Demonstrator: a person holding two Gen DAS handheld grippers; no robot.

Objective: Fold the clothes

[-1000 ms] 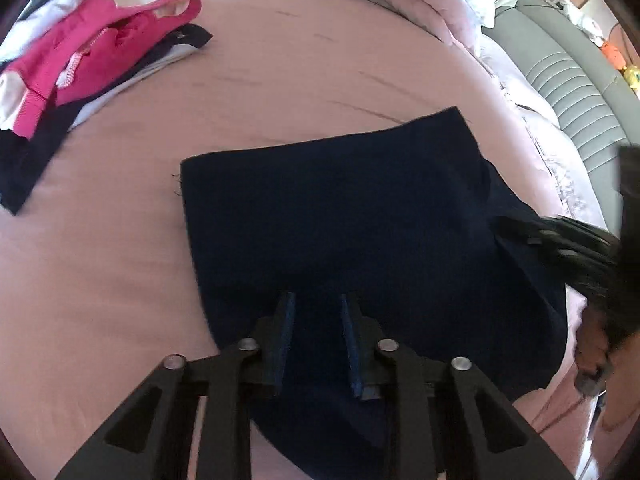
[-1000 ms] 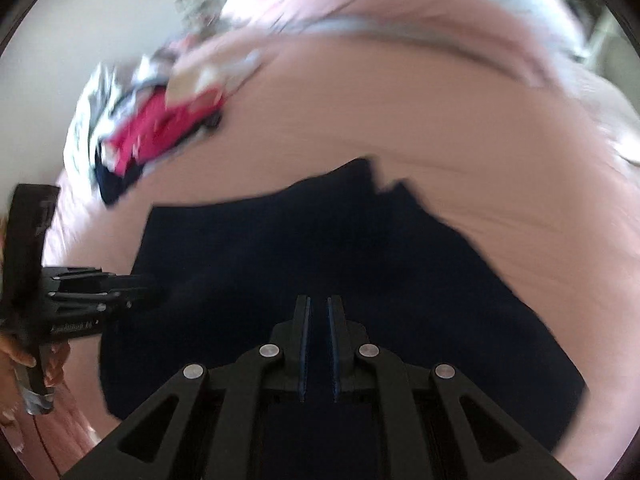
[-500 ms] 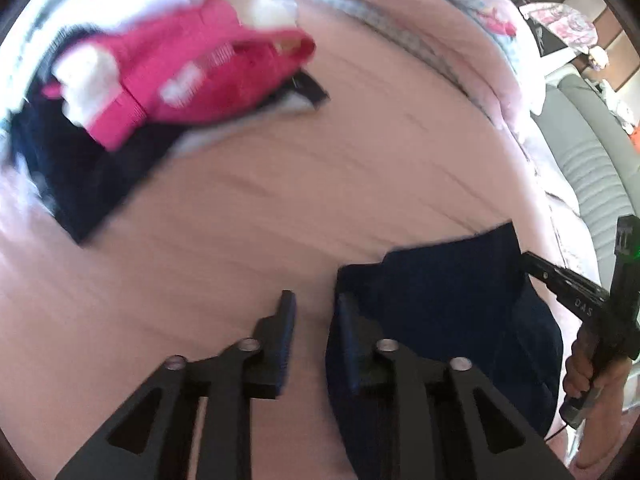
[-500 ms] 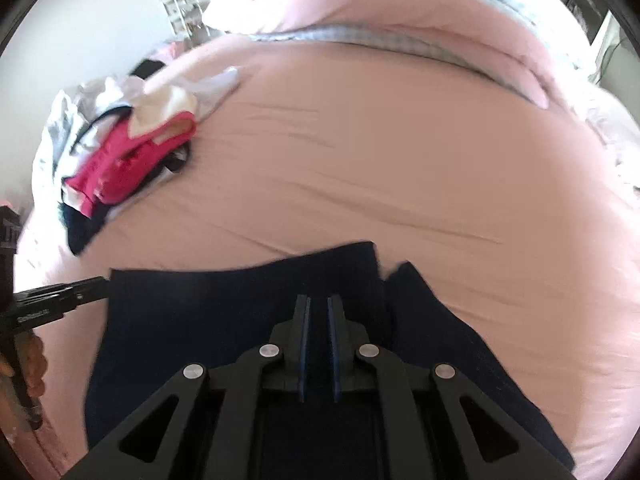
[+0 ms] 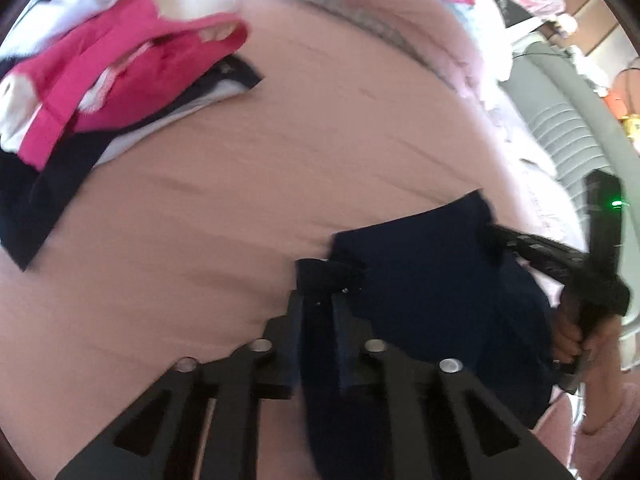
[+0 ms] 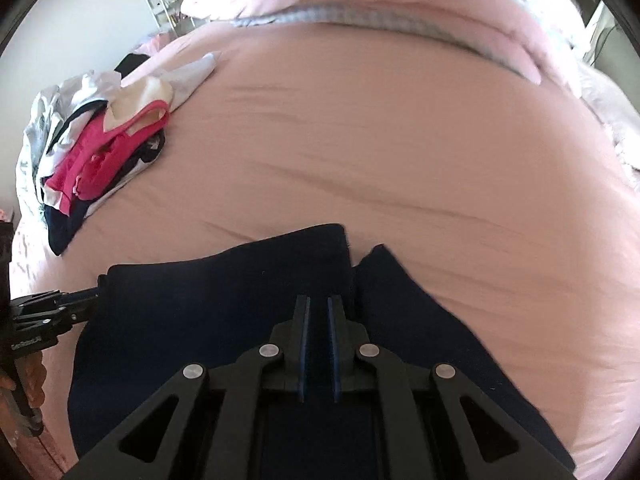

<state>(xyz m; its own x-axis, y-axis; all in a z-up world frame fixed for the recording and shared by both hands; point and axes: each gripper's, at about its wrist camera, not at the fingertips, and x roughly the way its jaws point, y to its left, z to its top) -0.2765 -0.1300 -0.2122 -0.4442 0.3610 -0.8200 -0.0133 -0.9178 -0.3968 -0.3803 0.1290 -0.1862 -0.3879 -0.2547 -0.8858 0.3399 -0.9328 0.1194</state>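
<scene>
Left wrist view: left tongs (image 5: 318, 300) have just been closing and are now pinching the corner of the navy garment (image 5: 432, 280) lying on the pink bed (image 5: 240, 200).

Right wrist view: right tongs (image 6: 318, 312) are sitting nearly shut, navy cloth (image 6: 200, 300) running between the pads, apparently gripped. The garment looks partly folded; the unfolded pile (image 6: 100, 148) is waiting, so most of the job is remaining.

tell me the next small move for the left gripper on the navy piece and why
Probably lift and carry that edge across. The left gripper, whose jaws have just closed, pinches the corner of the navy garment; the right gripper is shut on it too, and the garment lies on the pink bed.
</scene>
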